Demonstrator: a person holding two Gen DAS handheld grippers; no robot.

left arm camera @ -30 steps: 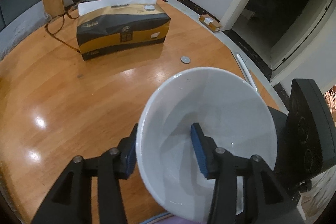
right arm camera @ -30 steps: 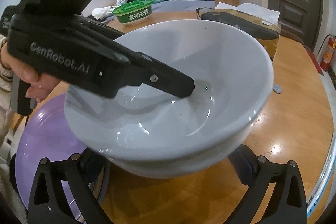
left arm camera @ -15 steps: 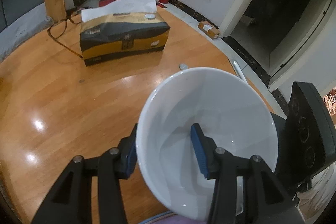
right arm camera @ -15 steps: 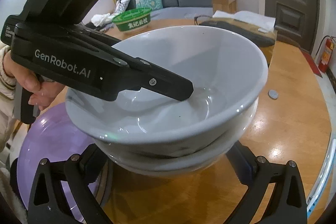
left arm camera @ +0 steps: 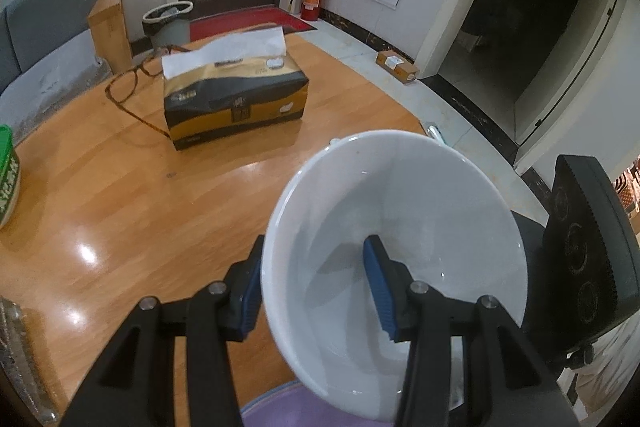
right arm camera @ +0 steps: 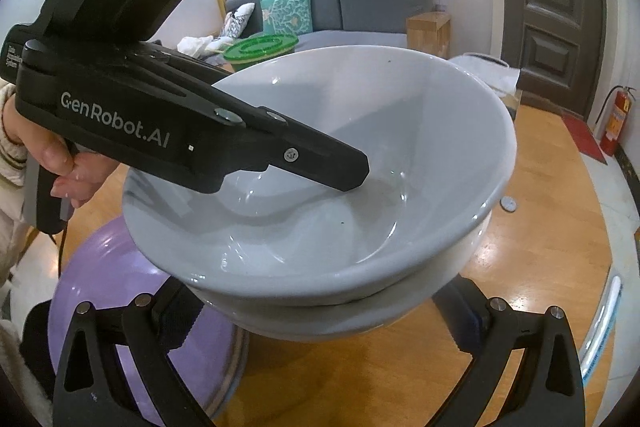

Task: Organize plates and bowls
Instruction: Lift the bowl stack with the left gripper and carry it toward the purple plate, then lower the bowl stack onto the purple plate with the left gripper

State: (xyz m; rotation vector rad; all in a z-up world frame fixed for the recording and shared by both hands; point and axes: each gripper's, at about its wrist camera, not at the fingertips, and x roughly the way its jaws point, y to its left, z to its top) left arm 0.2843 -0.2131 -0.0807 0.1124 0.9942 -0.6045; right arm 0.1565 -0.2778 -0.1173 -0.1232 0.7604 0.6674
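At lower centre of the right wrist view, the upper white bowl (right arm camera: 320,163) sits nested, slightly tilted, in a lower white bowl (right arm camera: 360,319) on the table (right arm camera: 540,227). The left tool (left arm camera: 316,283) pinches the upper bowl's near wall, one blue pad (left arm camera: 378,287) inside and the other outside against the rim. The right tool (right arm camera: 320,323) stands spread on either side of the lower bowl; whether its pads touch cannot be told. A purple plate (right arm camera: 104,267) lies at lower left of that view, just beside the stack.

Assessment: the step in hand appears to be seating one bowl in the other. The upper rim rides higher on the left side of the frame, so it should be levelled before the pinch is relaxed. The release should be gentle, with the inner finger lifted straight out to avoid dragging the bowl. The right tool may steady the lower bowl meanwhile. A tissue box (left arm camera: 236,103) stands well apart.
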